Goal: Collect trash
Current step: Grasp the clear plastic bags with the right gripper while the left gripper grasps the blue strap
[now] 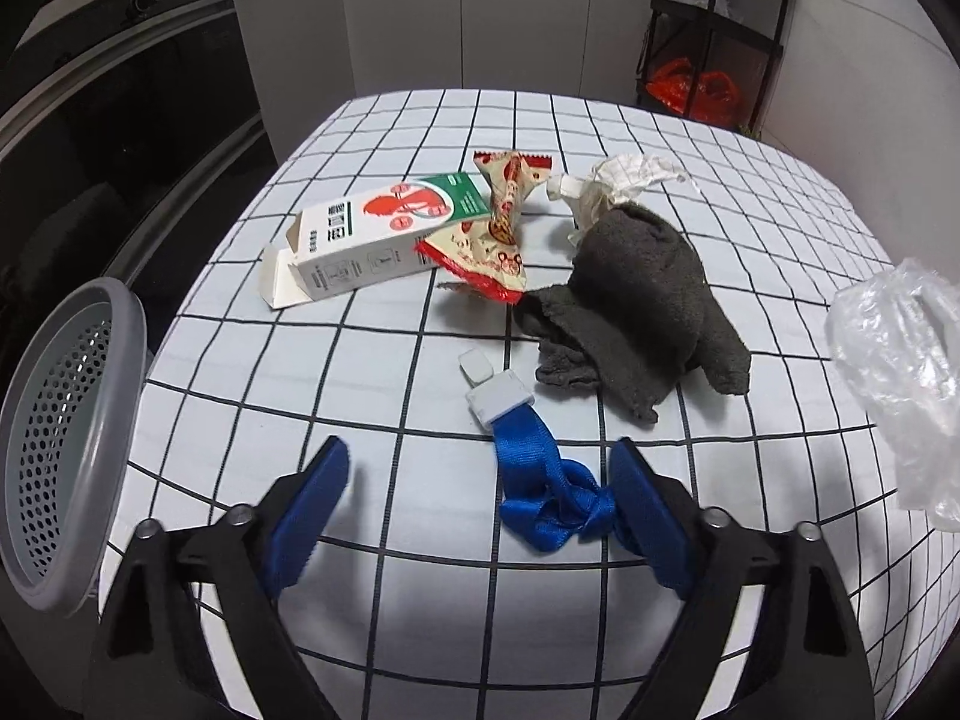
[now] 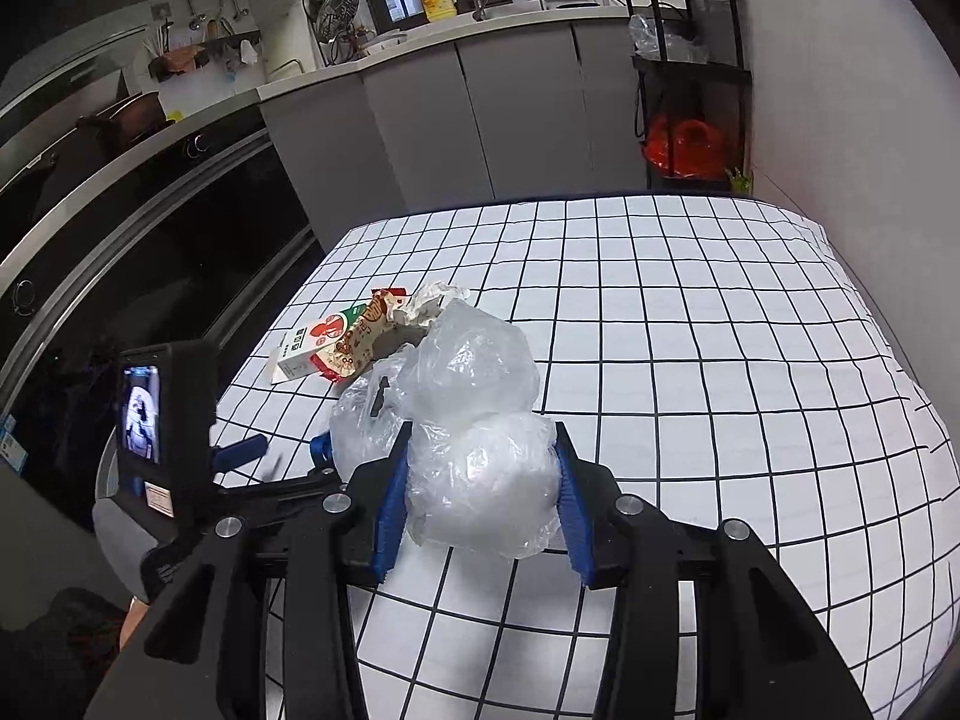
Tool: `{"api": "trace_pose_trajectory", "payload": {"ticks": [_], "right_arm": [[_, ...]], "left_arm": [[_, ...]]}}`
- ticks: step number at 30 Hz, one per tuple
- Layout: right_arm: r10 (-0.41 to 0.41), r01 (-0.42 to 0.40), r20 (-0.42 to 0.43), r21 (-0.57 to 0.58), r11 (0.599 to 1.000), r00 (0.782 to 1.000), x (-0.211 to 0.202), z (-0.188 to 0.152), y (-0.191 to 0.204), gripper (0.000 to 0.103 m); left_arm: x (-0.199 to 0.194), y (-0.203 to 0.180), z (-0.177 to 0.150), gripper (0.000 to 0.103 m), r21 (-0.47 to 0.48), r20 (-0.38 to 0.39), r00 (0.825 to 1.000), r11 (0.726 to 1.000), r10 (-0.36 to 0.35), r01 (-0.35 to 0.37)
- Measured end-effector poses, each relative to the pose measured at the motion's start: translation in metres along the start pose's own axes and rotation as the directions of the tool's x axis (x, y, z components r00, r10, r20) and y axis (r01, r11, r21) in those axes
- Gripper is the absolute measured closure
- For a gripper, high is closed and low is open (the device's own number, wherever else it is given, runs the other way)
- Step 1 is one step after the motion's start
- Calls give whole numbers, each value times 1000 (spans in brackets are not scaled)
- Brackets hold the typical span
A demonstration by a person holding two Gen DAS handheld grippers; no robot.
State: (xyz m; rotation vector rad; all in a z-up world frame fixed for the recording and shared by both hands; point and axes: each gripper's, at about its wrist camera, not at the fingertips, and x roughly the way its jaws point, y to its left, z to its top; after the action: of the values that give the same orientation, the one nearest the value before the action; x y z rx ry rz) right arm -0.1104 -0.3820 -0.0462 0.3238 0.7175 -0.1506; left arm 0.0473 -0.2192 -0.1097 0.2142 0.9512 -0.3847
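On the checked tablecloth (image 1: 384, 360) lie a white carton (image 1: 360, 240), a red snack wrapper (image 1: 492, 240), crumpled white paper (image 1: 618, 180), a dark grey cloth (image 1: 636, 306) and a blue strap with a white clip (image 1: 540, 468). My left gripper (image 1: 480, 480) is open and low over the cloth, its right finger (image 1: 642, 510) touching the strap's loops. My right gripper (image 2: 480, 480) is shut on a clear plastic bag (image 2: 474, 420), held above the table; the bag also shows at the right of the left wrist view (image 1: 900, 372). The carton (image 2: 306, 348) and wrapper (image 2: 360, 336) lie beyond it.
A grey perforated basket (image 1: 66, 438) stands off the table's left edge. A small white piece (image 1: 474, 363) lies near the clip. Dark oven fronts (image 2: 150, 240) run along the left, grey cabinets (image 2: 480, 120) behind, a black shelf rack (image 2: 690, 90) at the back right.
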Motion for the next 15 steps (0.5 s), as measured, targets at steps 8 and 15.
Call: {"api": "trace_pose_trajectory", "payload": {"ticks": [8,15], "right_arm": [[5,-5,-7,-9,1000,1000,3,0,1,61],[21,-22,-20,-36,999,1000,9,-4,13,61]], "left_arm": [[-3,-2,-9,87,20,-17,1000,1000,-23,23],[-30,19,-15,94,22,10,1000,999,-23,22]]}}
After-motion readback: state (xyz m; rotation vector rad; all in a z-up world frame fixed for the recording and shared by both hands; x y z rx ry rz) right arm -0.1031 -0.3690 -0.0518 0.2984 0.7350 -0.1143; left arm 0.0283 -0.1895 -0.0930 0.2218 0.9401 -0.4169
